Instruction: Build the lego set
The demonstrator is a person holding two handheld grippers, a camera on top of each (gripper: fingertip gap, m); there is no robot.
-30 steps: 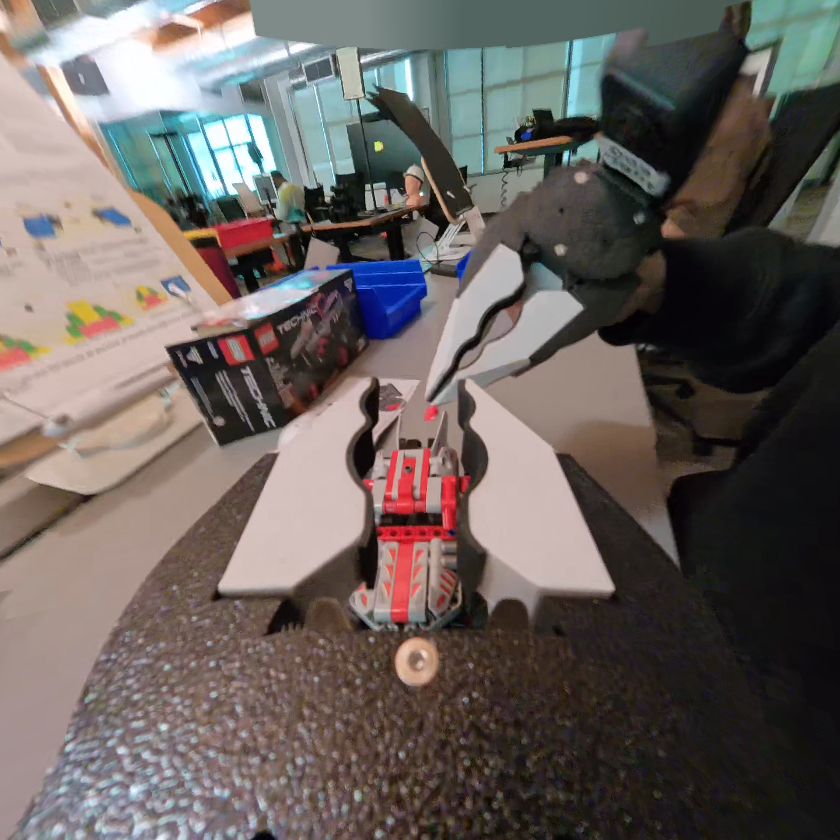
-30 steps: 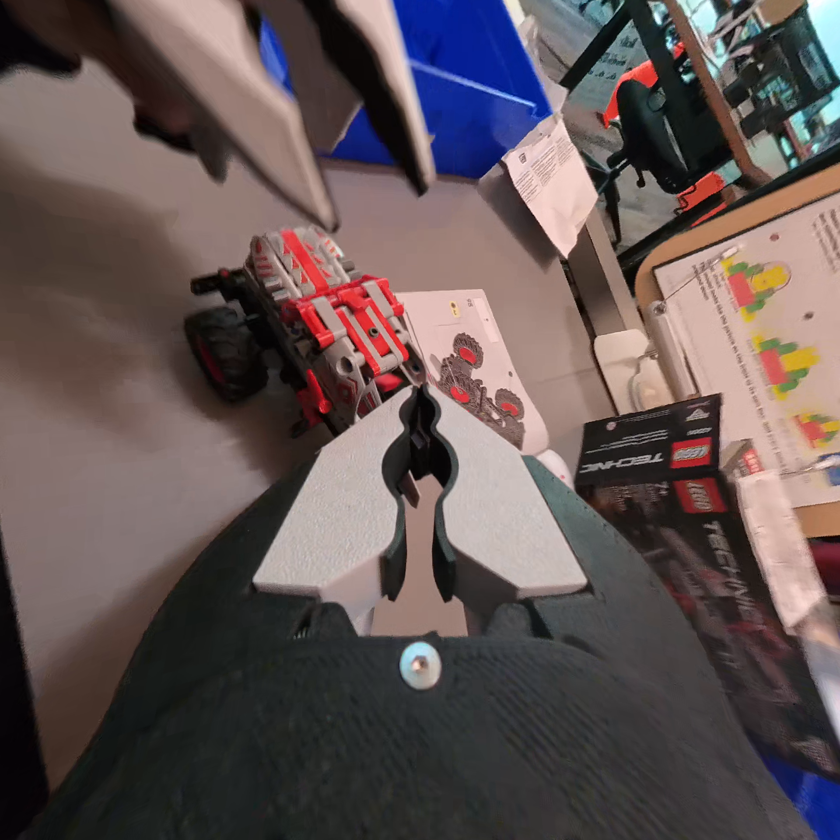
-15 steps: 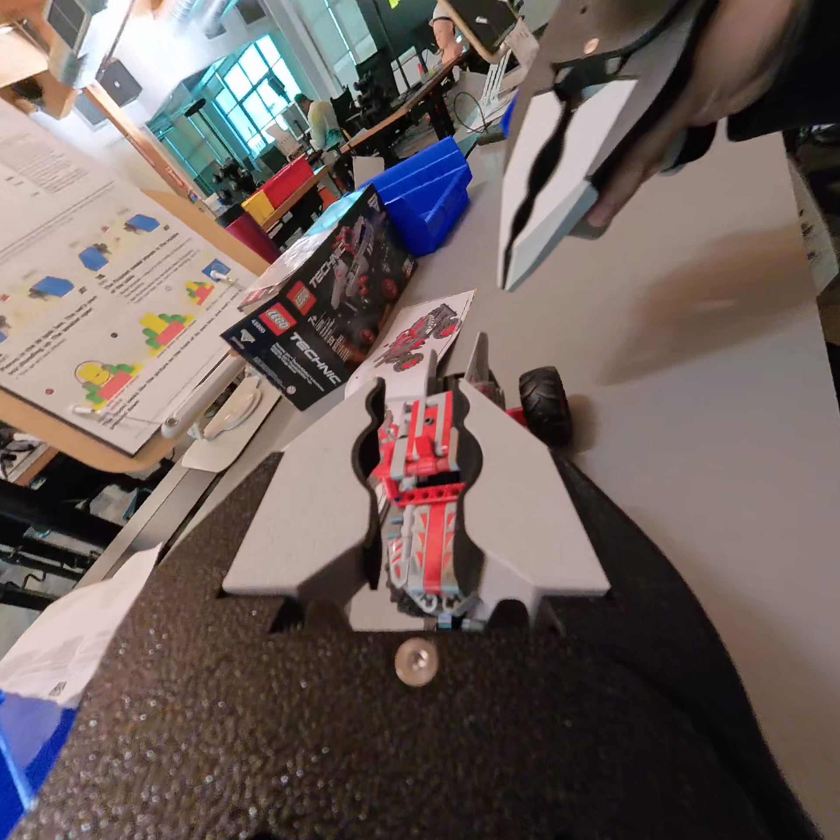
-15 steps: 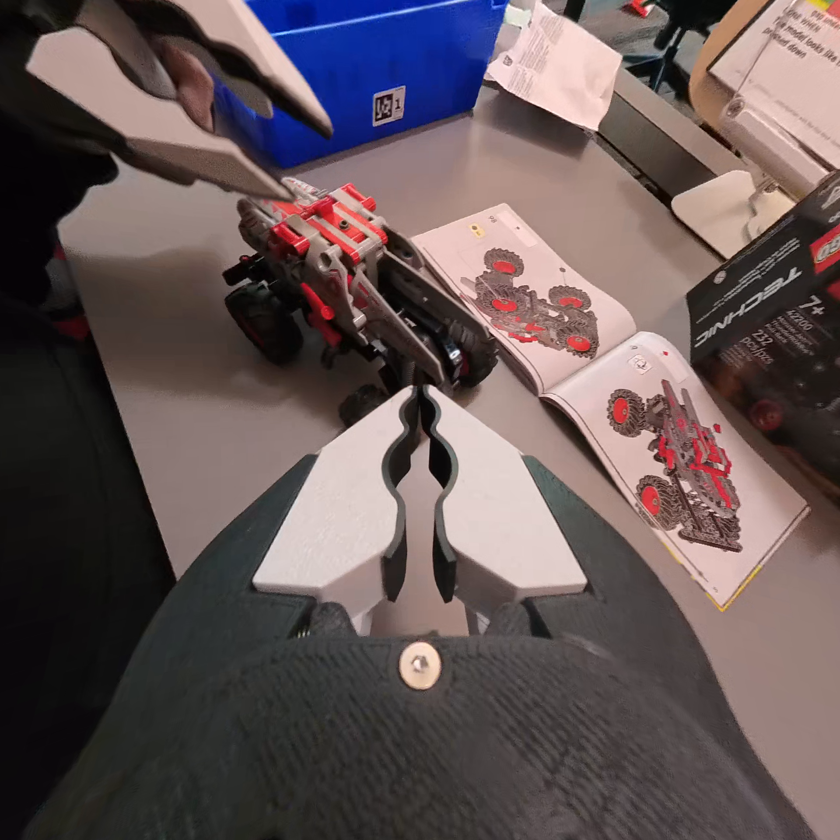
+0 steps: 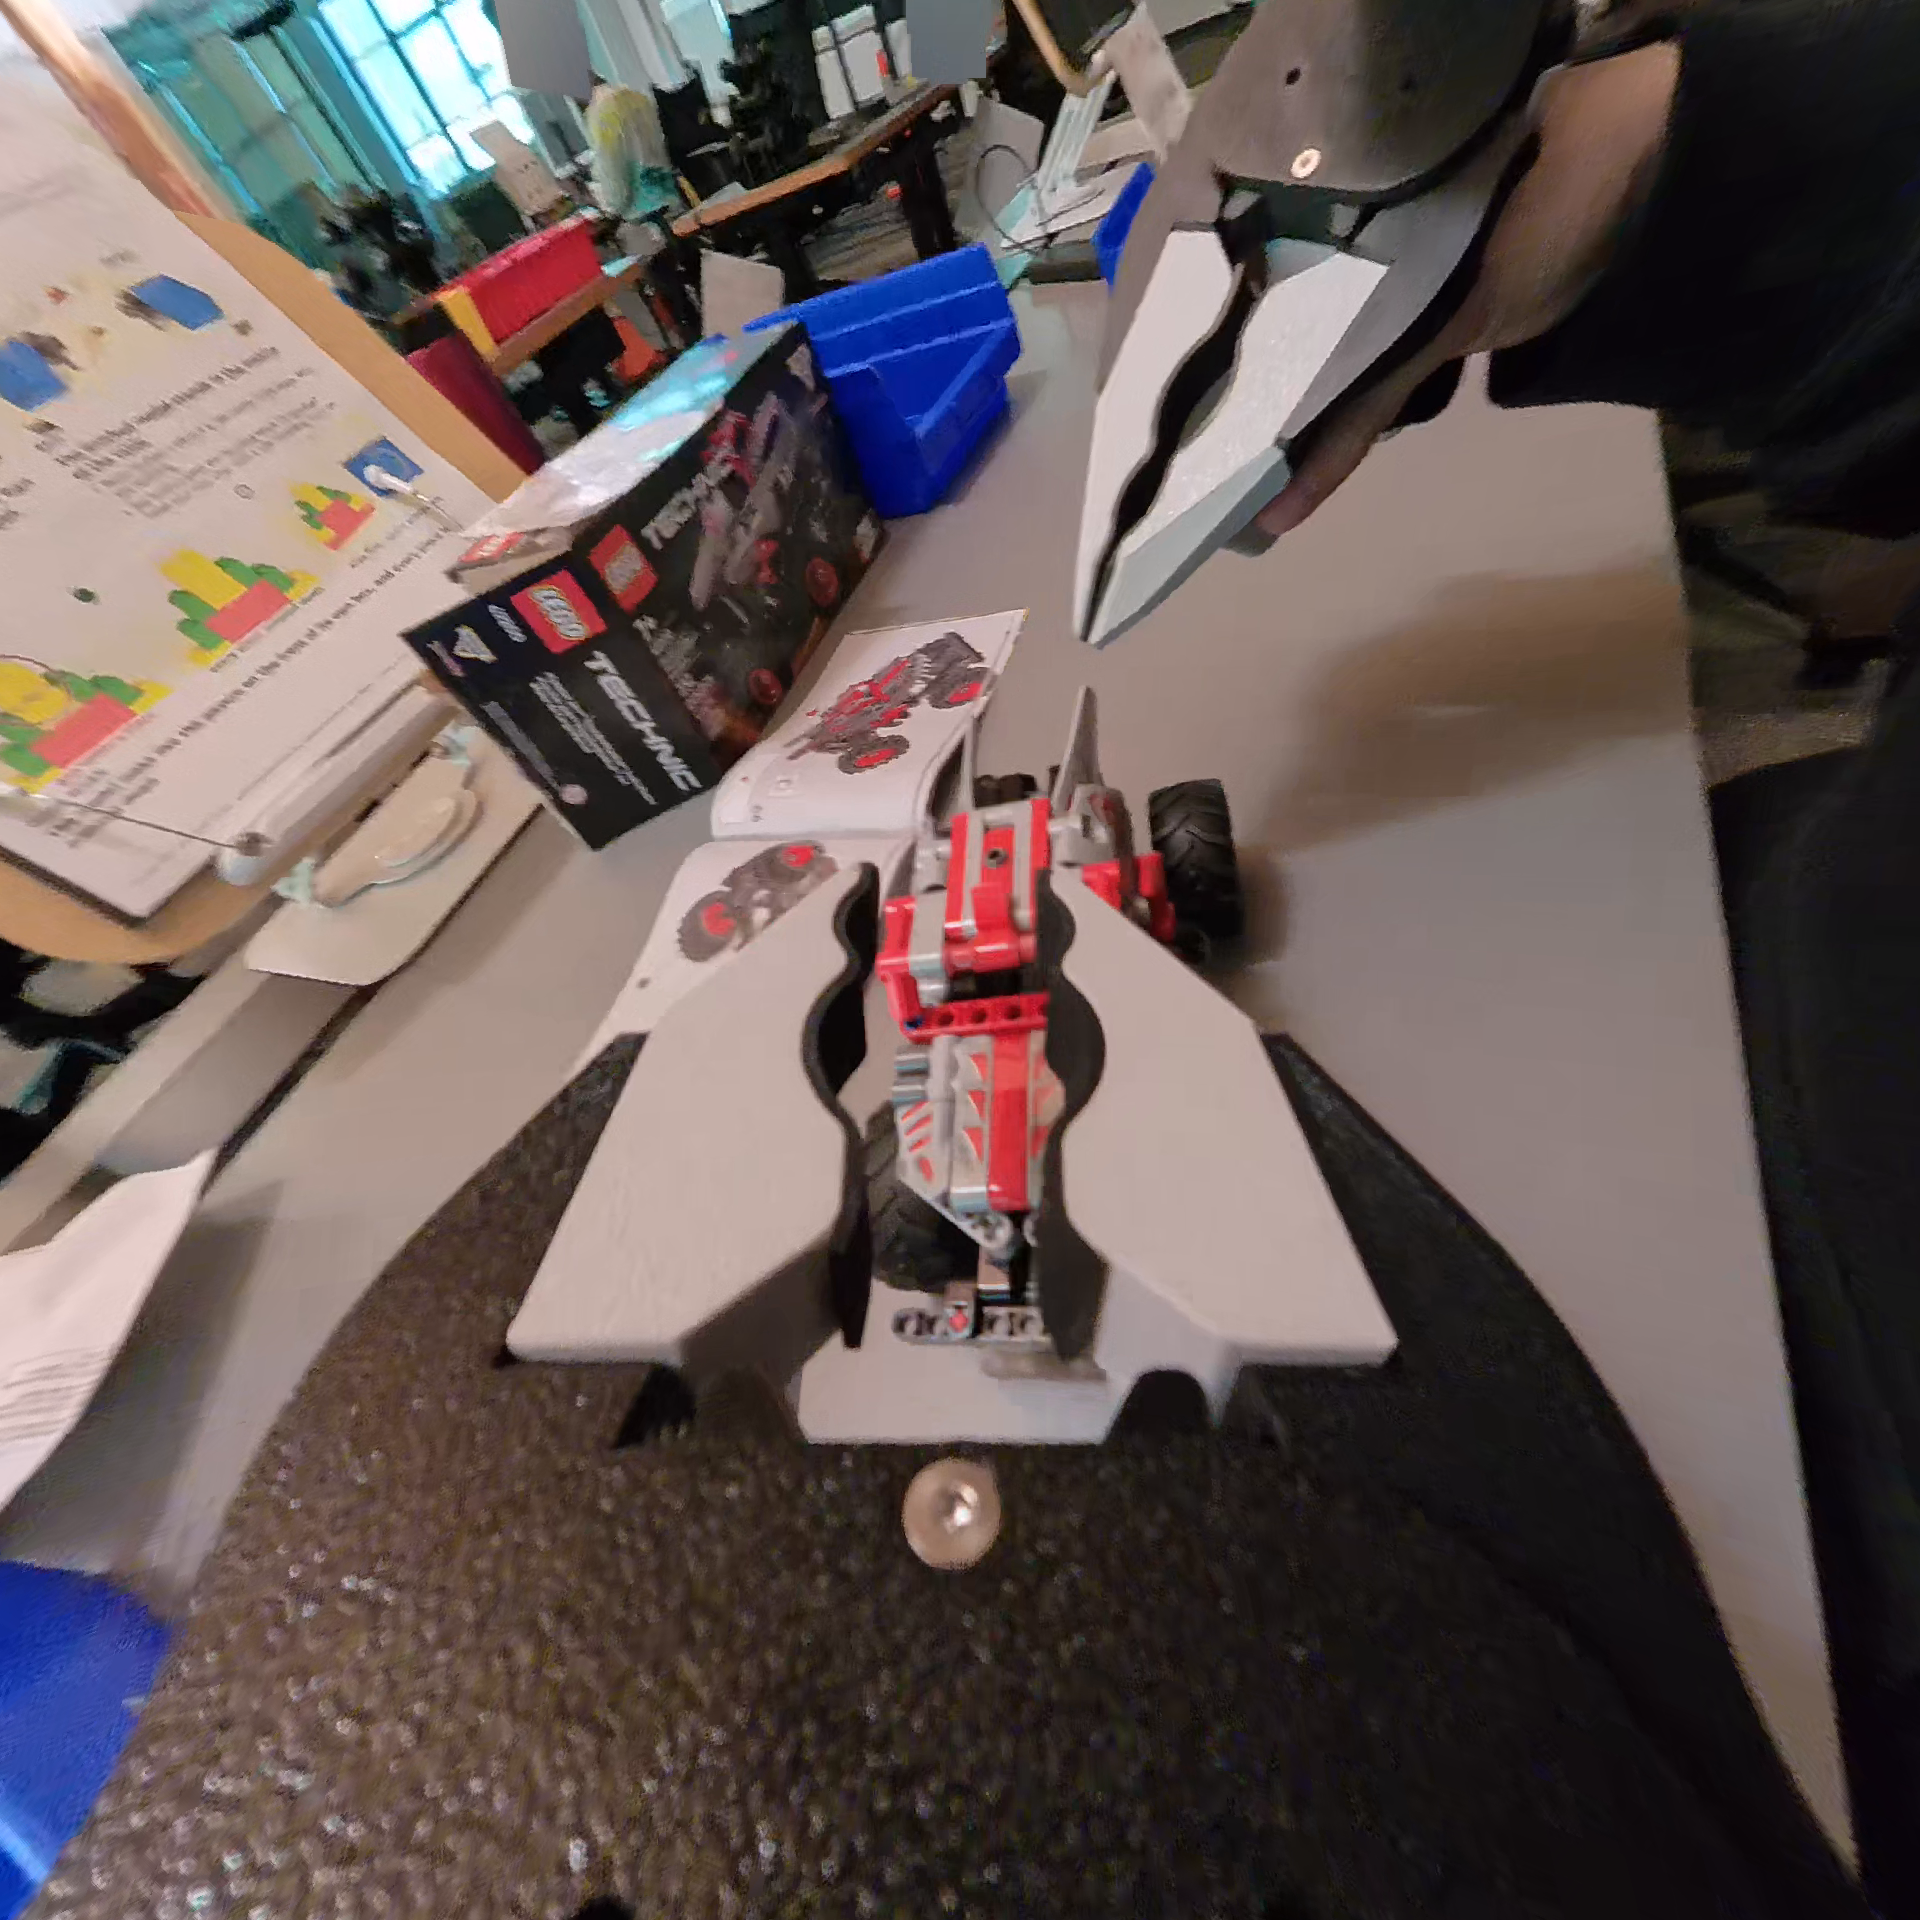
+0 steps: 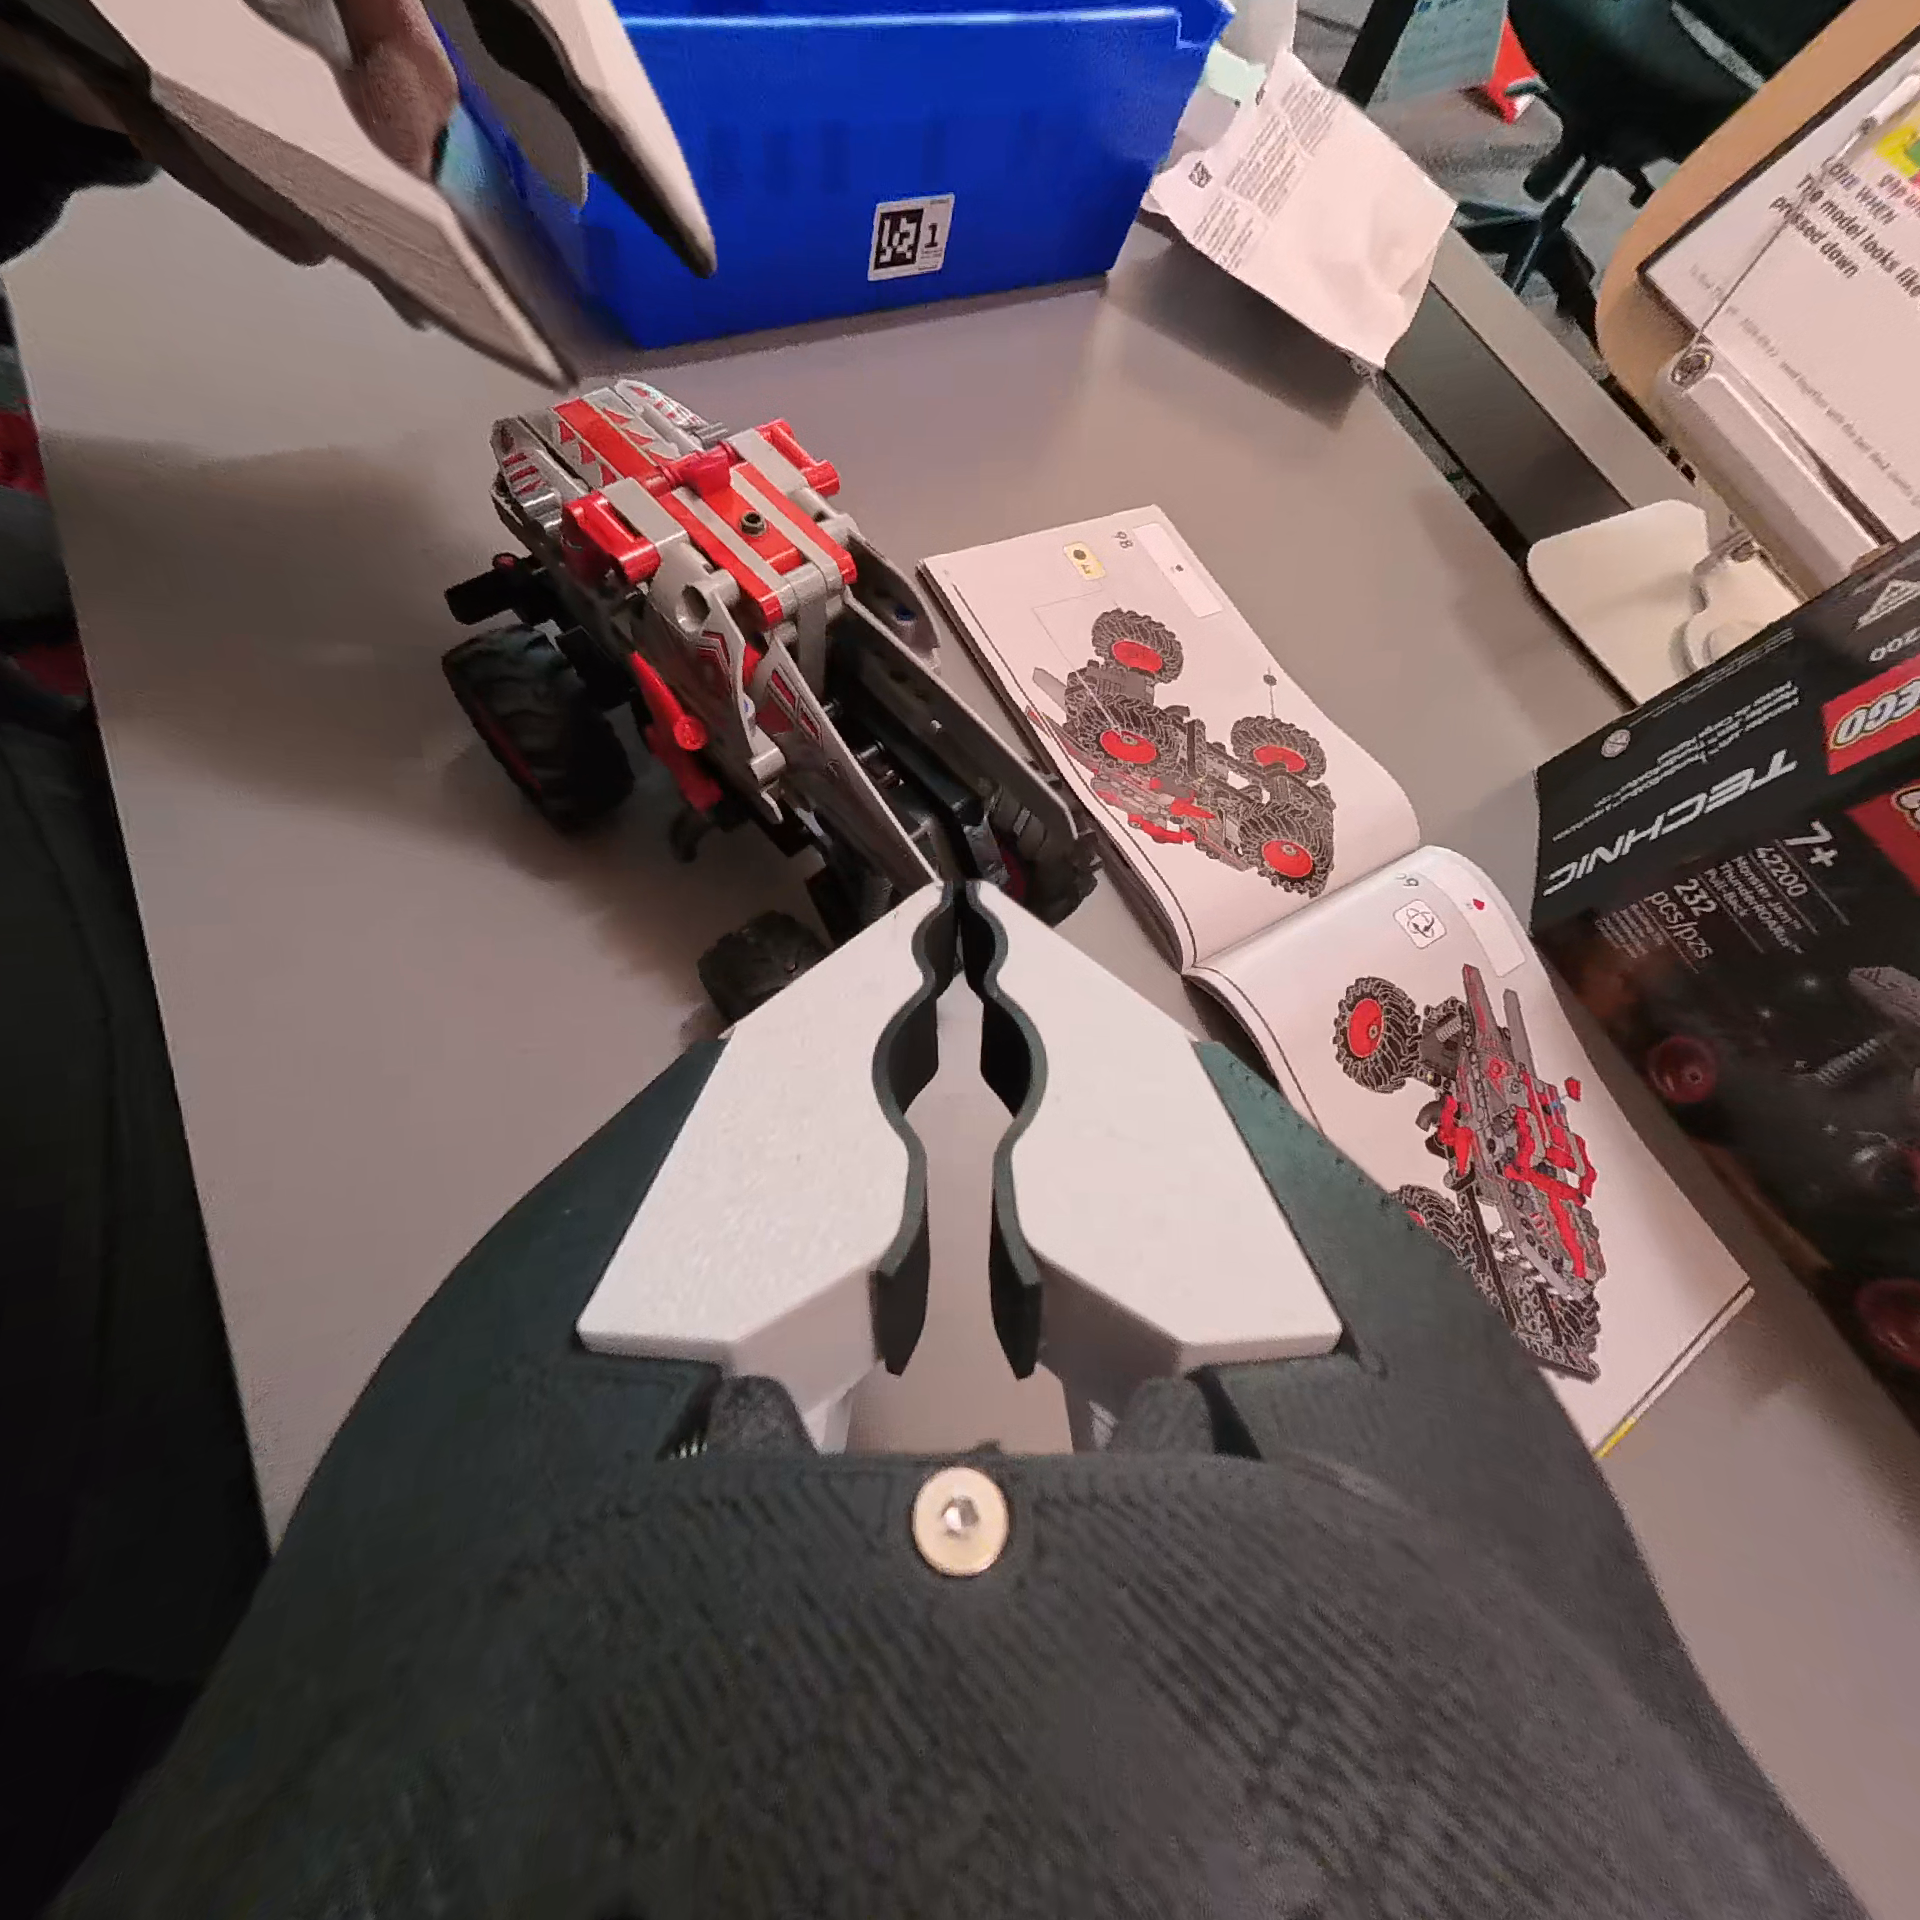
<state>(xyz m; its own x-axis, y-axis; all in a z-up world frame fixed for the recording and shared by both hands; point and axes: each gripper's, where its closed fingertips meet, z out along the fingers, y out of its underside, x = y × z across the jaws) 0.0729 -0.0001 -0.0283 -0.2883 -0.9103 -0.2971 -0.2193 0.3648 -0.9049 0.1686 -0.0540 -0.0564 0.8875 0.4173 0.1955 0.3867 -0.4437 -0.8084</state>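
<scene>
A red and grey lego truck (image 6: 707, 540) with black tyres stands on the grey table (image 6: 312, 831). My left gripper (image 5: 956, 894) is open and empty, hovering above the truck (image 5: 977, 935), which shows through the gap between its fingers. It also shows in the right wrist view (image 6: 634, 317), clear of the truck's roof. My right gripper (image 6: 958, 894) is shut and empty, its tips just short of the truck's rear end. In the left wrist view it (image 5: 1096, 623) hangs above the table beyond the truck.
An open instruction booklet (image 6: 1247, 727) lies beside the truck, with the black set box (image 6: 1745, 831) past it. A blue bin (image 6: 883, 135) stands behind the truck, with a paper sheet (image 6: 1299, 177) next to it. A board with pictures (image 5: 125, 520) leans at the left. The tips of one gripper are about 12 centimetres away from the tips of the other.
My left gripper has tilted down to look along the truck from above. My right gripper has drawn back from the truck and stays shut. The truck has not moved on the table.
</scene>
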